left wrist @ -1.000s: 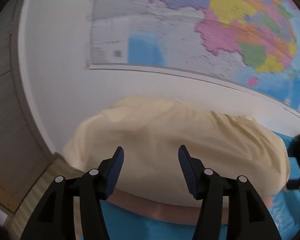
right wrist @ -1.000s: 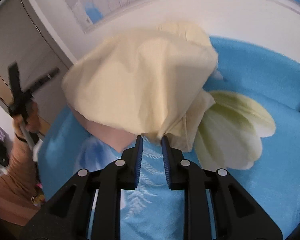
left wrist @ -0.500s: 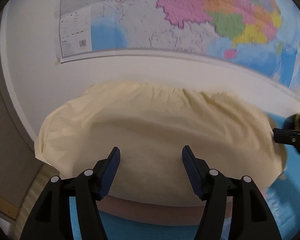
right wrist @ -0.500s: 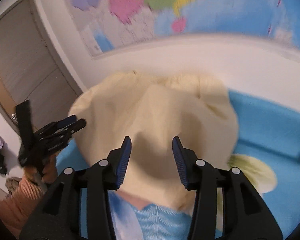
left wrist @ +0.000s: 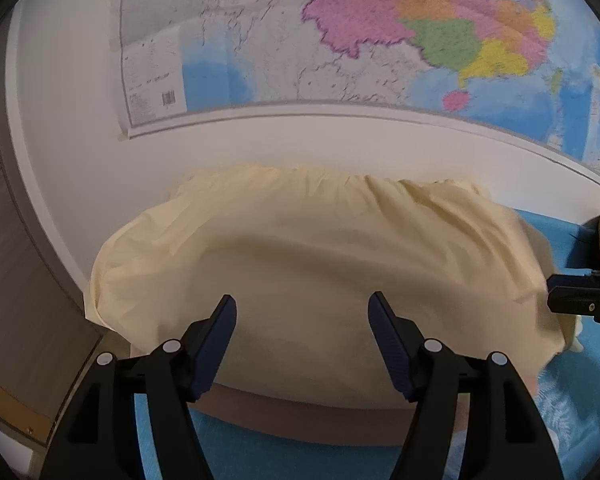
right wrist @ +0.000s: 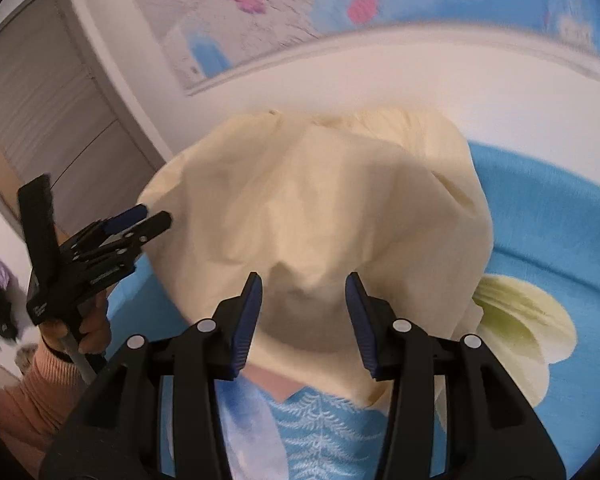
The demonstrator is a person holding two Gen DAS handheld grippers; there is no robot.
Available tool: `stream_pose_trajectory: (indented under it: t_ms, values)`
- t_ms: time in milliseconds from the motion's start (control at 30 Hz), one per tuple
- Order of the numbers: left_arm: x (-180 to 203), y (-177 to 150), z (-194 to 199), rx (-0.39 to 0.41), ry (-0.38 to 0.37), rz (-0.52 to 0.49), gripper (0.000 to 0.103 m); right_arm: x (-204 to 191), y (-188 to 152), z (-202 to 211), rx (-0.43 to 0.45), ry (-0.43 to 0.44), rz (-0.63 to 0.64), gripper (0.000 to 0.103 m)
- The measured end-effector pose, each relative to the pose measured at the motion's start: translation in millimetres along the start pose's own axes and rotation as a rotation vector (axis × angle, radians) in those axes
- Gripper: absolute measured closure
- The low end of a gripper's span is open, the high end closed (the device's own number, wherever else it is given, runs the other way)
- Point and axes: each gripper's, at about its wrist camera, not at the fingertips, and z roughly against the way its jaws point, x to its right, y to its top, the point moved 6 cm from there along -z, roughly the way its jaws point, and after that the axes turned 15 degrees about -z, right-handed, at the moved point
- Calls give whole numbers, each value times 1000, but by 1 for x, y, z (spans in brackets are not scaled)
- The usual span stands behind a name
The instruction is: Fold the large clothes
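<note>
Lying in a soft heap on the bright blue flowered bed cover (right wrist: 540,220), the big pale yellow cloth garment (left wrist: 320,264) is being shown close to the white wall (left wrist: 72,120), under the colourful paper wall map (left wrist: 340,32). The left black gripper with blue pads (left wrist: 302,312) is being held wide open just in front of the garment, and nothing is being pinched between its fingers. The right black gripper with blue pads (right wrist: 304,292) is also being held open, with its fingers spread above the near edge of the yellow heap. No cloth is being gripped by it. A grey wooden door (right wrist: 60,120) is being seen at the side.
</note>
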Motion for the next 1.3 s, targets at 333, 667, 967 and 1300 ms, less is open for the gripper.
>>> stream_pose_trajectory:
  t_ms: [333,667,967,1300]
  values:
    - [10,-13,-14,-39,-16,3,35,-3,-21,-35,-65,-32,43,59]
    - [30,-10,10,-16,-51,23,25,-20,-20,-13,4,-38,100,55]
    - [49,-15,23,-30,-82,90,7,-18,-25,3,68,-74,95,31]
    - [64,-34,68,-17,-2,164,7,-26,-54,34,160,-91,120,6]
